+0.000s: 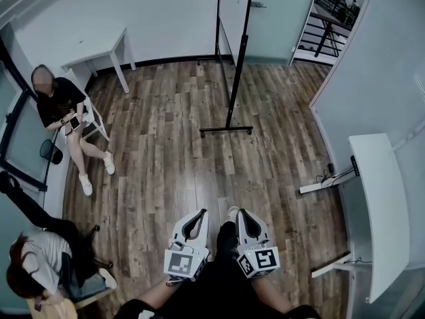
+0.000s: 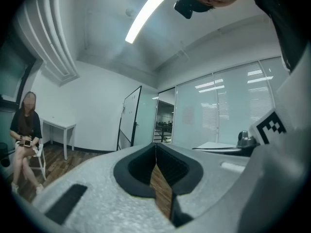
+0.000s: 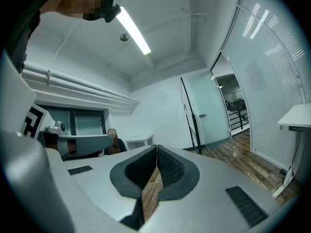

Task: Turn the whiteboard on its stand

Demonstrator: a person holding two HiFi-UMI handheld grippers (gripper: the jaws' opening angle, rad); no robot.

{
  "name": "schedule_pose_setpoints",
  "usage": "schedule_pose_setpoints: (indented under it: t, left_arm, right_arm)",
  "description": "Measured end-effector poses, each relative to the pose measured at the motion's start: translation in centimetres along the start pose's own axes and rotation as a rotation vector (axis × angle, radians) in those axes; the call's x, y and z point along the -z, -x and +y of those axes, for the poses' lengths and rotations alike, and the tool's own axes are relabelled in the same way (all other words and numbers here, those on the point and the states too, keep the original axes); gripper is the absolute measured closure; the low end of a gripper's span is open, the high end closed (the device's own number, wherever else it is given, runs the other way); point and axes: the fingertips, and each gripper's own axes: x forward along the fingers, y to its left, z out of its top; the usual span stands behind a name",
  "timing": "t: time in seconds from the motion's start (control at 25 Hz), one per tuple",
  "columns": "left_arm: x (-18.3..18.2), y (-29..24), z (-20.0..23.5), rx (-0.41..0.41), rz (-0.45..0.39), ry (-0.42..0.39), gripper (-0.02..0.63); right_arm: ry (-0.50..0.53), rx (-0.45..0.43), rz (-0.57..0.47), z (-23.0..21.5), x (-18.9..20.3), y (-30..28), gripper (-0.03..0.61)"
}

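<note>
The whiteboard (image 1: 234, 12) stands on the wooden floor (image 1: 166, 151) at the far side of the room, and from where I am I see it almost edge-on: a thin panel in a dark frame, with one black upright dropping to a foot bar (image 1: 226, 130) that lies flat on the boards. Nothing leans on it and nothing touches it, so I judge it free to swing once I have hold of the frame.

My left gripper (image 1: 199, 218) and right gripper (image 1: 243, 219) are well short of the whiteboard, side by side just in front of my body. Both point level towards it. Each gripper view shows its jaws pressed together at the tips with only floor visible through the slit lower down, so both are closed and empty. That makes sense to me, as there is nothing within reach to grip and the turning has not started. I will have to close the gap and open the jaws before I can take the near edge of the frame.

To the left of the whiteboard a small white table (image 1: 99, 42) sits against the wall. Nearer to me on that side a seated person (image 1: 63, 108) looks down at a phone. A second person (image 1: 36, 264) sits further from the whiteboard, by my left elbow. To the right of the whiteboard a long white desk (image 1: 382, 205) runs along the glass wall, well clear of the board's swing as far as I can judge
</note>
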Motion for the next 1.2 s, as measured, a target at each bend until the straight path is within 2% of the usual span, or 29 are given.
schedule_pose_setpoints:
  t: [0.2, 0.52, 0.64, 0.96, 1.2]
  left_arm:
    - [-0.3, -4.4, 1.2, 0.017, 0.015, -0.001, 0.597]
    - [-0.8, -14.3, 2.0, 0.019, 0.029, -0.016, 0.597]
    - [-1.7, -18.5, 2.6, -0.019, 0.005, -0.012, 0.597]
    - [-2.6, -29.2, 2.7, -0.028, -0.012, 0.023, 0.597]
    - [-2.7, -34.0, 3.1, -0.051, -0.011, 0.033, 0.597]
  right_arm:
    - [-0.011, -0.009, 0.008, -2.0, -1.1, -4.0, 0.565]
    - [-0.006, -0.019, 0.022, -8.8, -2.6, -11.2, 0.565]
    - [-0.004, -0.034, 0.030, -11.7, -3.2, -14.0, 0.565]
    - [0.007, -0.058, 0.053, -19.7, -5.5, -21.0, 0.565]
    - [0.002, -0.072, 0.058, -23.6, -6.4, -25.1, 0.565]
